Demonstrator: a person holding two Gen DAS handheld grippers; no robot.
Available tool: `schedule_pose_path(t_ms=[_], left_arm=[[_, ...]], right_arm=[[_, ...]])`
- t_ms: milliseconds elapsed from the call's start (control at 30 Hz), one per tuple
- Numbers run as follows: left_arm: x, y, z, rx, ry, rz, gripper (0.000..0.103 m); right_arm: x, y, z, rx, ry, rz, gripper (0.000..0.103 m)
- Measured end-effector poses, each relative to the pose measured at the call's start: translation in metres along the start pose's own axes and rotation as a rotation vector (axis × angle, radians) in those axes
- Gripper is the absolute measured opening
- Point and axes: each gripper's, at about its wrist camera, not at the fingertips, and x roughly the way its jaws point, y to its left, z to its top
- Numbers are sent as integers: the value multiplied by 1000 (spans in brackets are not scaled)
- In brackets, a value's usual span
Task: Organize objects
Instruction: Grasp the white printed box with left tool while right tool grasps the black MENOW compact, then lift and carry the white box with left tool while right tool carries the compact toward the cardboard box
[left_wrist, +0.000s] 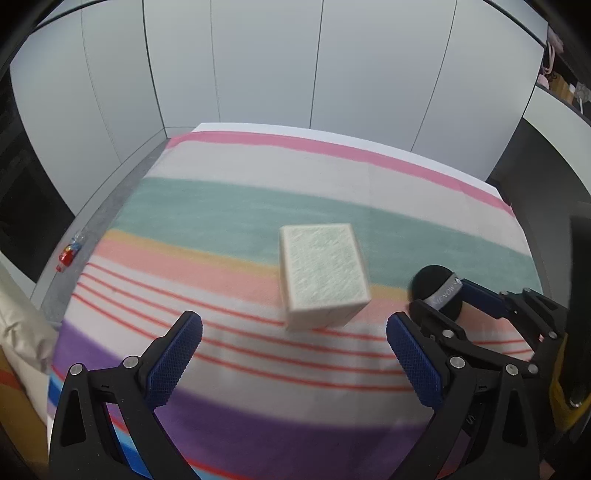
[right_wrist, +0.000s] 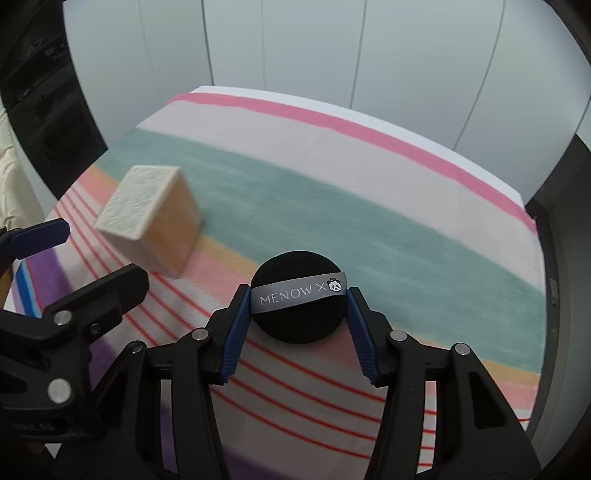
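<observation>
Rightward, right claw (right_wrist: 298, 306) clamps black puff (right_wrist: 299, 299) near box (right_wrist: 147, 218).

- A room in a home, likely a bedroom or dressing area.
- A worktop (left_wrist: 229, 162) covered by a soft striped blanket (left_wrist: 236, 206) in pink, cream, teal, peach, red and purple.
- Behind it, tall plain white panels (left_wrist: 266, 62) like wardrobe doors, split by thin vertical seams.
- At far right, an open shelf (left_wrist: 561, 85) with small personal items, too small to identify.
- A small red-labelled bottle (left_wrist: 68, 253) lies on the grey floor (left_wrist: 110, 192) at left.
</observation>
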Motion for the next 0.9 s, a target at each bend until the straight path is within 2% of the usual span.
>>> schedule_pose_path(t_ms=[100, 233, 300, 400, 433, 600, 900], left_arm=[[8, -7, 7, -11, 0, 4, 97], [21, -12, 13, -15, 18, 16, 81], [25, -14, 15, -17, 25, 26, 76], [29, -15, 15, -20, 39, 32, 56], [29, -15, 15, -14, 41, 34, 46], [18, -11, 15, -23, 37, 15, 44], [-30, -17, 13, 19, 17, 13, 44]], right_arm=[[-1, -12, 3, 23, -6, -18, 54], [1, -27, 6, 53, 4, -22, 53], [0, -30, 6, 62, 4, -23, 53], [-4, -34, 7, 78, 6, -19, 53], [-9, -38, 5, 82, 6, -18, 53], [-21, -38, 6, 98, 9, -10, 53], [-54, -35, 4, 113, 10, -10, 53]])
